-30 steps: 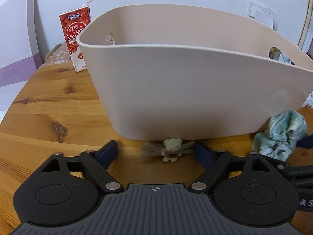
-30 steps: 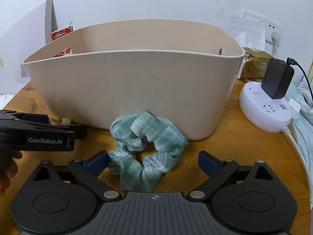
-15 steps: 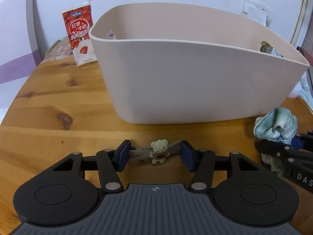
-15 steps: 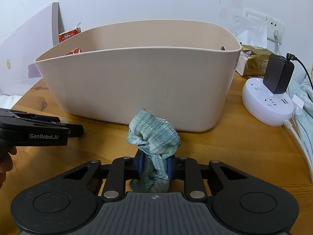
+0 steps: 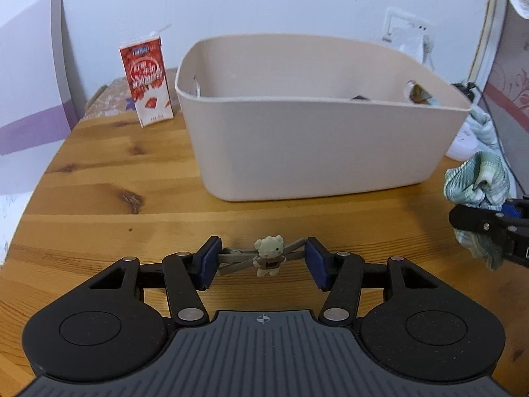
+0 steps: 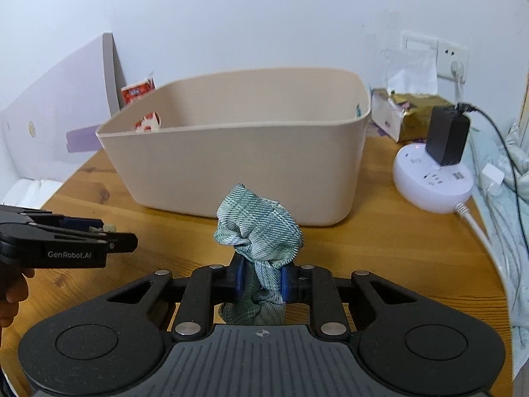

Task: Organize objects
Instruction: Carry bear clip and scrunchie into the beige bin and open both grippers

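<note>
Wooden boards with dark knots are making up the round table (image 5: 99,198), and a plain white wall is standing behind it. A big beige plastic tub (image 5: 317,145) is sitting in the middle of the table, straight ahead of both grippers and a bit away from them.

The left gripper (image 5: 261,263) is squeezing a small grey hair clip with a tiny cream teddy bear on it (image 5: 268,258). The clip is lying sideways between the two blue pads, its long way running from pad to pad, and the bear is facing the camera. It seems to be held a little above the wood.

The right gripper (image 6: 263,281) is pinching a green checked cloth scrunchie (image 6: 259,231) tight in the middle, so the soft cloth is puffing up above the pads and hanging down below them.

Both things are sitting lower than the rim of the tub, so they probably need to go up and forward before they can drop inside. The two grippers are looking about as near to the tub as each other.

Not much is showing inside the tub. Something dark is peeking up near its far right corner, but it is too hidden to name.

A red and white drink carton (image 5: 147,82) is standing behind the tub on the left. A round white power strip with a black charger plugged in (image 6: 433,178) is sitting to the right.
</note>
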Motion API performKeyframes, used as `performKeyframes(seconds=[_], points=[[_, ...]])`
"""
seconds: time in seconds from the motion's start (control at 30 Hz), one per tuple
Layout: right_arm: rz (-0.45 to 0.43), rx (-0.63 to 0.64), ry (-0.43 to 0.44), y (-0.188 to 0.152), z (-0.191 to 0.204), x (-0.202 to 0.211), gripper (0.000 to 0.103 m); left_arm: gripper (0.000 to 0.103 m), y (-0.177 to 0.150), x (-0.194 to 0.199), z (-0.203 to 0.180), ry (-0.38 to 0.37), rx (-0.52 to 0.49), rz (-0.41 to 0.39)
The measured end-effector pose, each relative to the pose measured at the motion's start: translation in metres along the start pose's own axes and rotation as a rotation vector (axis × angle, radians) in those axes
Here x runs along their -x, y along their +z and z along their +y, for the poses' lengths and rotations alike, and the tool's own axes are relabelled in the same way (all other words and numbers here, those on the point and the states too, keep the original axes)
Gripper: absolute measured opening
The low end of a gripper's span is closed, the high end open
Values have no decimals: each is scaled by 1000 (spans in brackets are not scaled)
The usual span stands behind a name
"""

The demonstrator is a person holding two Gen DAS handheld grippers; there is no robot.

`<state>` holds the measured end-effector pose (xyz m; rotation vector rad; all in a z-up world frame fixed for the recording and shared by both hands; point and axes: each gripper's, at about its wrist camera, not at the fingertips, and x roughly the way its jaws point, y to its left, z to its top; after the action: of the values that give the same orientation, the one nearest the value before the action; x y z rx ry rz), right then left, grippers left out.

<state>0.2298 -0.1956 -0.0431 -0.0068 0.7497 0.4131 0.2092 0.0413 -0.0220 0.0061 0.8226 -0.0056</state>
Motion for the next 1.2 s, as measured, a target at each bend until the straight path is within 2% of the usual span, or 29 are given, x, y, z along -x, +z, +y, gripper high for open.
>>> performKeyframes(seconds=[0.37,0.63,0.9,1.2], points=[[-118,4,5,21,-9,46,19,57,28,46,-10,-14,-35,-97],[-210,14,-14,49,-14,60,19,57,70,53,-19,24,-70,-180],[-263,36,-36,89,-17,46,19,57,111,25,-34,46,-96,-208],[-230,64,-45,114,-16,8,20,57,132,-43,-42,61,-80,-83]])
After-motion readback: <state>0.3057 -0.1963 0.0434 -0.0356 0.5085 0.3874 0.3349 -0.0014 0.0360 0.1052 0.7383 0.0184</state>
